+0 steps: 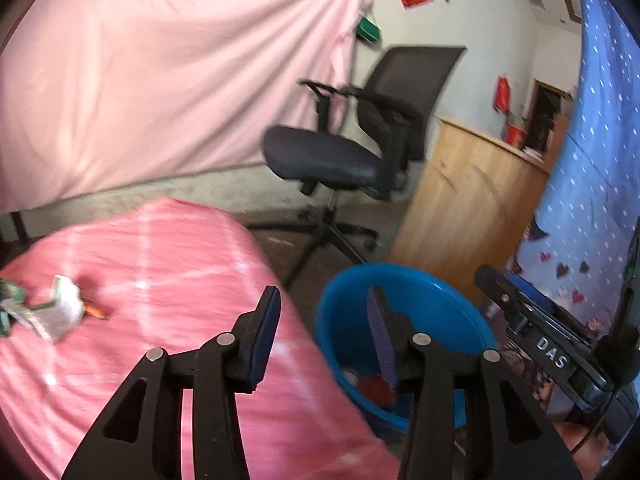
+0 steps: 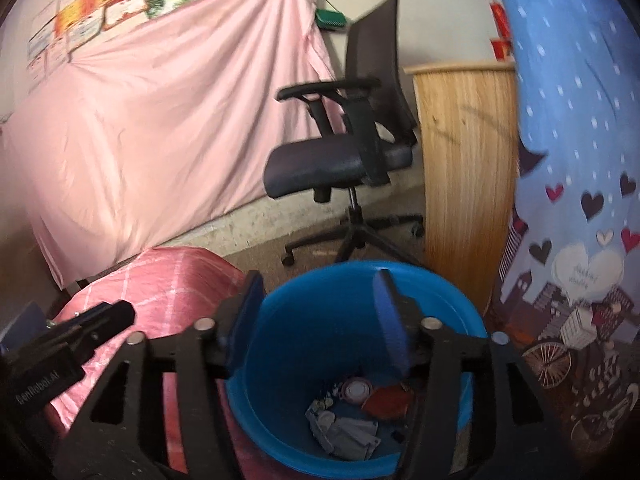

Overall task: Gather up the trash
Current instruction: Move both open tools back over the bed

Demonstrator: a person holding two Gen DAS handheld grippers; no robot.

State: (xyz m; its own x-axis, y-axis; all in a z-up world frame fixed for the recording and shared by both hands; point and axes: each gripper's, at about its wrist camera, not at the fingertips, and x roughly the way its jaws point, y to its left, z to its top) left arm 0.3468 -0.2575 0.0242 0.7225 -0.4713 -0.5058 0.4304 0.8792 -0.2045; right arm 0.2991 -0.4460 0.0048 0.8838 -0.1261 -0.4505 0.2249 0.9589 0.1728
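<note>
A blue bin (image 1: 404,312) stands on the floor beside a pink-covered table (image 1: 160,300). In the right wrist view the bin (image 2: 320,320) holds crumpled grey paper (image 2: 344,436), a red piece (image 2: 386,400) and a small round lid (image 2: 356,390). My right gripper (image 2: 320,312) is open and empty above the bin's mouth. My left gripper (image 1: 324,328) is open and empty, over the table's right edge next to the bin. Crumpled wrappers (image 1: 60,308) with an orange bit (image 1: 96,312) lie on the table at the left. The right gripper's body (image 1: 552,352) shows in the left wrist view.
A black office chair (image 1: 352,148) stands behind the bin, a wooden cabinet (image 1: 472,208) to its right. A blue patterned cloth (image 2: 572,200) hangs at the right. A pink sheet (image 1: 160,80) covers the back wall.
</note>
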